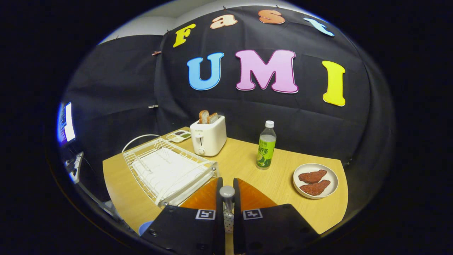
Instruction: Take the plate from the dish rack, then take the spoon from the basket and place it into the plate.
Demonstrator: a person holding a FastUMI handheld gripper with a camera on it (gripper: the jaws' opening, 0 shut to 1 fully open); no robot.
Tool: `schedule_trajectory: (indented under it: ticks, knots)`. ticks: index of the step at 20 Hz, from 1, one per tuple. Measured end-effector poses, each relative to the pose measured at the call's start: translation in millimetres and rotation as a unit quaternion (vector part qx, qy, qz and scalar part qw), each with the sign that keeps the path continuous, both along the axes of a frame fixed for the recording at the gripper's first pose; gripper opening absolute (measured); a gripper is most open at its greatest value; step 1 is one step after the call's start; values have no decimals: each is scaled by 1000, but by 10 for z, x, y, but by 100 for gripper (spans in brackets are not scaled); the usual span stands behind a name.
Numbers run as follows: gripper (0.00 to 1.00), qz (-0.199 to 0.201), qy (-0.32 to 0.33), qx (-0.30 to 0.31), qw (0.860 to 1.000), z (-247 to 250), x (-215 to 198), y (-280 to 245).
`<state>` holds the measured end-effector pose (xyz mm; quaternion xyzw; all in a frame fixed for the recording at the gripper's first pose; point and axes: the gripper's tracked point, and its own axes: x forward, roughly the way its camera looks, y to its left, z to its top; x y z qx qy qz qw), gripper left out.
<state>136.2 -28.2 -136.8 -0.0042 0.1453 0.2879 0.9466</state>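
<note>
Gripper [227, 193] clenched on the spoon [227, 191], both fingers [219, 198] pressing its grey handle end, which stands upright between them. Held above the near part of the wooden bench [247, 159], with an orange plate [253, 196] lying directly beyond the fingertips, partly hidden behind them. Just left of the plate, touching or nearly touching its rim, a white wire dish rack [166, 170], set at an angle and running toward the far left. Beyond the rack, a white toaster [208, 136] with two bread slices [208, 117] standing up in its slots; a small divided tray [178, 135] beside it on the far left. Near the middle of the bench, well apart from the gripper, a green-labelled bottle [266, 147] with a white cap, upright. To the right, a white dish [315, 180] carrying two reddish-brown pieces of food [313, 182]. Below the fingers, a spotted white object [229, 221], too hidden to identify. A bit of something blue [145, 226] at the near left bench edge, unclear. A lit screen [66, 124] far off to the left.
</note>
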Motion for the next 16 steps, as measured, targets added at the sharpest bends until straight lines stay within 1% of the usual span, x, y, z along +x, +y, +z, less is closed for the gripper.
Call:
schedule_trajectory:
  ticks: [4,8,11,14,16]
  knots:
    - [13,44,-17,21,999,378,-253,111]
    - [13,80,-22,18,996,467,-580,232]
    - [13,124,-20,22,992,405,-910,375]
    - [13,168,-12,8,986,170,-1234,504]
    - [13,181,-7,-5,983,-17,-1373,548]
